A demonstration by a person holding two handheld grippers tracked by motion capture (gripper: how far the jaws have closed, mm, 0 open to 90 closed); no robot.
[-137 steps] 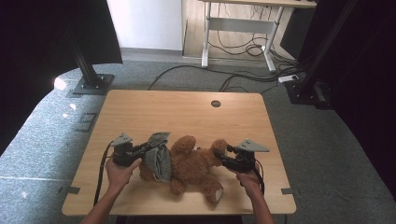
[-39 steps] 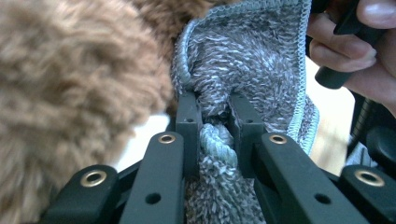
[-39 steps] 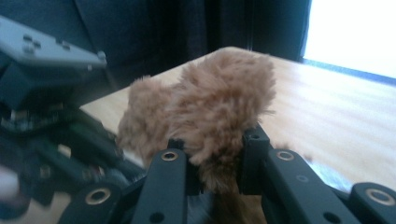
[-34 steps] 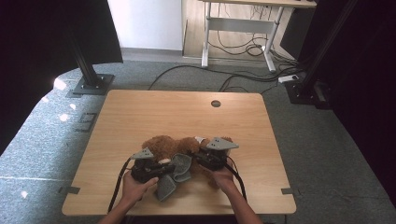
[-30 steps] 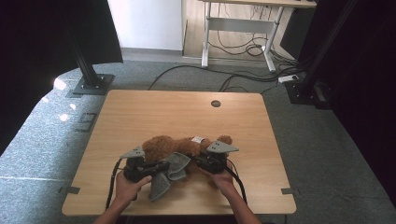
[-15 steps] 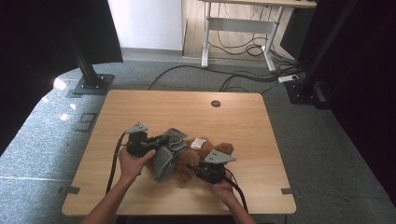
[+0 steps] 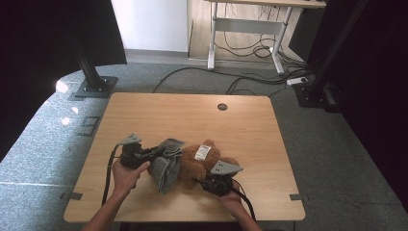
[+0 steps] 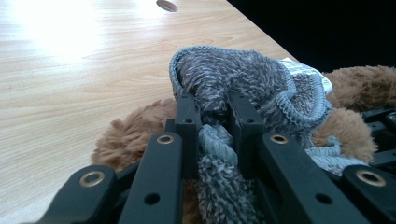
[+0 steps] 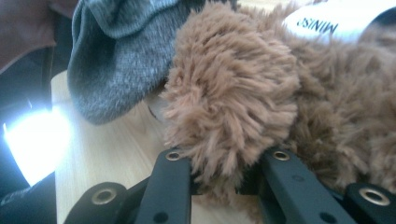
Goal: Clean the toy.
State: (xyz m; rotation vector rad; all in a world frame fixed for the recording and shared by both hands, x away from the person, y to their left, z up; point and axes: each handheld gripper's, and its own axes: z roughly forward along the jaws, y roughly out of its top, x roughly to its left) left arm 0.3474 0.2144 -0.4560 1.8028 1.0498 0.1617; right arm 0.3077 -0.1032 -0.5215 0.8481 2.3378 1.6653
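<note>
- Desk [image 7: 192, 115]: flat pale wood-grain top with a round hole;
- Teddy bear [image 7: 199, 163]: shaggy brown plush lying at the near middle, right tool [image 9: 224, 186] clamped on a fluffy limb;
- Grey knitted garment [image 8: 243, 79]: ribbed hem, pinched in left tool [image 8: 212, 116].

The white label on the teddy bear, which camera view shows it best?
The right gripper view: the white label is close enough there to show printed letters, though cut by the frame's edge. The high view shows it whole but tiny; the left gripper view catches a sliver.

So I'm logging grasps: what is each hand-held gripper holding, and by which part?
Left hand-held gripper pinches the grey knitted garment at its bunched edge; right hand-held gripper grips a furry limb of the brown teddy bear.
</note>
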